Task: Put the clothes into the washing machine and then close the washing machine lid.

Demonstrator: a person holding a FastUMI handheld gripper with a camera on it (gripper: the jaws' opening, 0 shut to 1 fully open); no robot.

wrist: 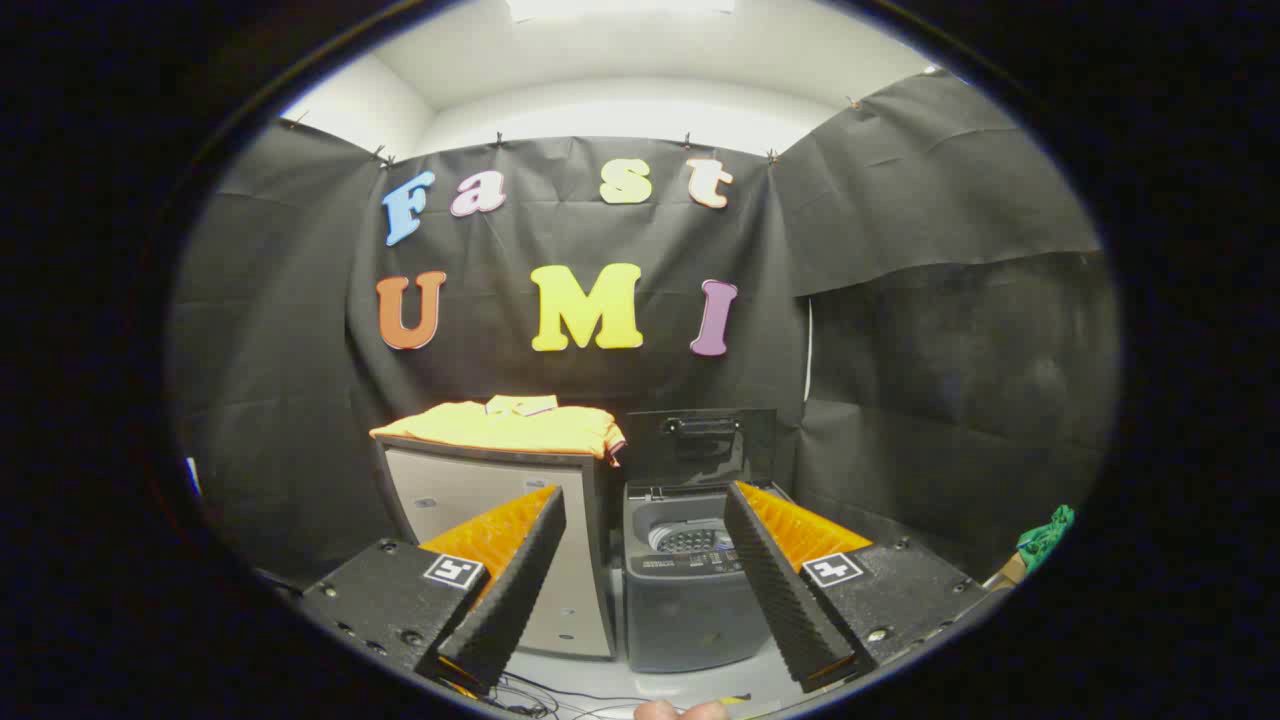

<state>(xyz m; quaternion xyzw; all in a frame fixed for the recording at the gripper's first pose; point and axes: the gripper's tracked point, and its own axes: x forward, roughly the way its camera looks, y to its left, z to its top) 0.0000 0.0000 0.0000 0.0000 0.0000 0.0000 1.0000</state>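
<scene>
Spread wide and holding nothing, the tool (640,560) pointed into the booth, its two fingers framing a small top-loading washing machine (690,590) straight ahead. Its lid (700,447) stood raised against the black wall and the drum (690,538) looked empty. A folded yellow shirt (500,425) lay flat on a pale cabinet (500,520) beside the machine, ahead and to the left of the left finger, higher than the drum, its long side running crosswise. A green cloth (1045,535) sat far right
</scene>
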